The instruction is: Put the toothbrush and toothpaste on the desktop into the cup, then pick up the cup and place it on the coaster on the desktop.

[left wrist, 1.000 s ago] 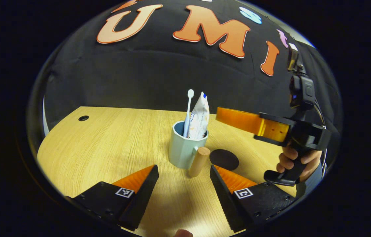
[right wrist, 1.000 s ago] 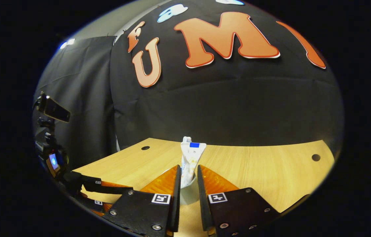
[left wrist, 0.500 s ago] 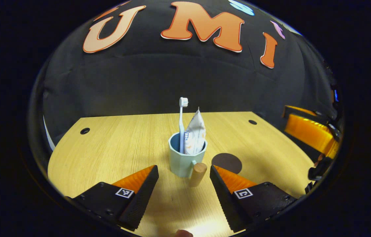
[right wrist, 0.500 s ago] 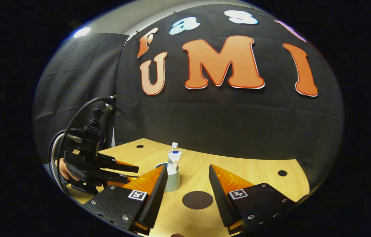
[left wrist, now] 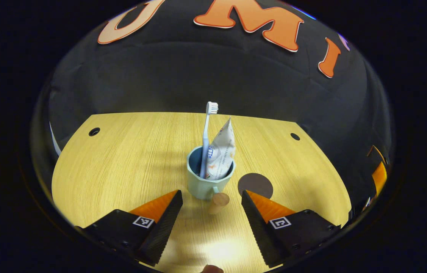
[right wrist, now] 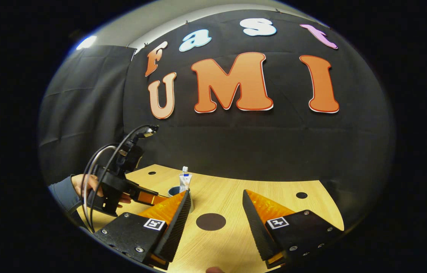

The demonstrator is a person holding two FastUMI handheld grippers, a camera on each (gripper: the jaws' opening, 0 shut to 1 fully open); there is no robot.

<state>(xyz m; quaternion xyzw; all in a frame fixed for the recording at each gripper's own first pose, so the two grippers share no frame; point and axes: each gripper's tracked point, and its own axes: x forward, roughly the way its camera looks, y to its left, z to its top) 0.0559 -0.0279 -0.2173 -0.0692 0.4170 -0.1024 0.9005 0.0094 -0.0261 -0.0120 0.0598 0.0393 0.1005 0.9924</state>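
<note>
A pale teal cup [left wrist: 202, 182] with a wooden handle [left wrist: 218, 201] stands upright mid-table. Inside it stand a toothbrush [left wrist: 206, 136], bristles up, and a white toothpaste tube [left wrist: 221, 153]. A dark round coaster [left wrist: 255, 184] lies flat just right of the cup, with nothing on it. My left gripper [left wrist: 211, 195] is open, its fingers either side of the handle without touching. My right gripper [right wrist: 216, 193] is open and holds nothing, drawn back above the coaster [right wrist: 210, 222]. In the right gripper view the cup [right wrist: 174, 189] and tube [right wrist: 185, 181] peek out behind its left finger, and the left gripper [right wrist: 152, 198] reaches toward them.
The wooden table [left wrist: 122, 163] has small round holes at its far corners [left wrist: 94, 132] [left wrist: 294, 136]. A hand and sleeve [right wrist: 80, 185] with looping cables hold the left gripper. The right gripper's edge [left wrist: 378, 176] shows far right.
The right gripper opened, let go of the toothpaste tube now standing in the cup, and drew back to the right. The left gripper rose slightly and looks down more on the cup.
</note>
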